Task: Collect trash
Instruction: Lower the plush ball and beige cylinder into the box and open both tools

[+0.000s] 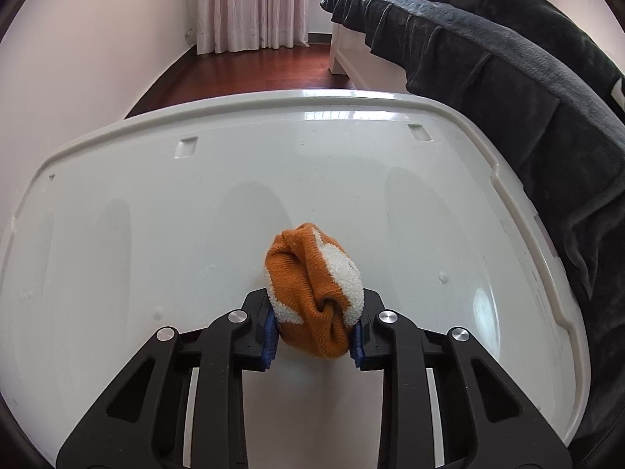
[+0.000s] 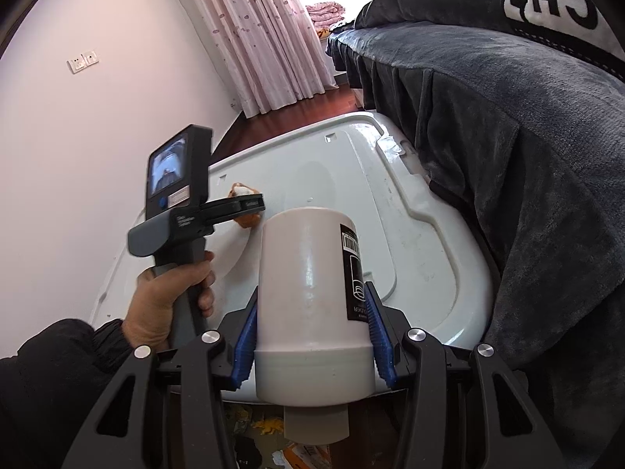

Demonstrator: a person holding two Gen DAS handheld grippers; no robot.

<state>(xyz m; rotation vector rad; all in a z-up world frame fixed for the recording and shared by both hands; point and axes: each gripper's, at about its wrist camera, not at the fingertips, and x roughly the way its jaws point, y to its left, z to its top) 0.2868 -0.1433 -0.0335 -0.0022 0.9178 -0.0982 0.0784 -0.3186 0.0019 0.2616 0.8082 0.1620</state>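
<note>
The orange sock [image 1: 312,293] is soft knit cloth with fuzzy white patches. The big white lid [image 1: 312,179] is smooth, shiny plastic. The white bottle [image 2: 312,297] is glossy plastic. The dark blanket [image 1: 527,90] on the right looks fluffy. The far floor [image 1: 250,74] is shiny wood.

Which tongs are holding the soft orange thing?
The left tongs squeeze the orange and white sock; the right tongs grip a white bottle.

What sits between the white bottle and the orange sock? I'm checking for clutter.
In the right wrist view, only bare white lid lies between the white bottle and the orange sock.
</note>
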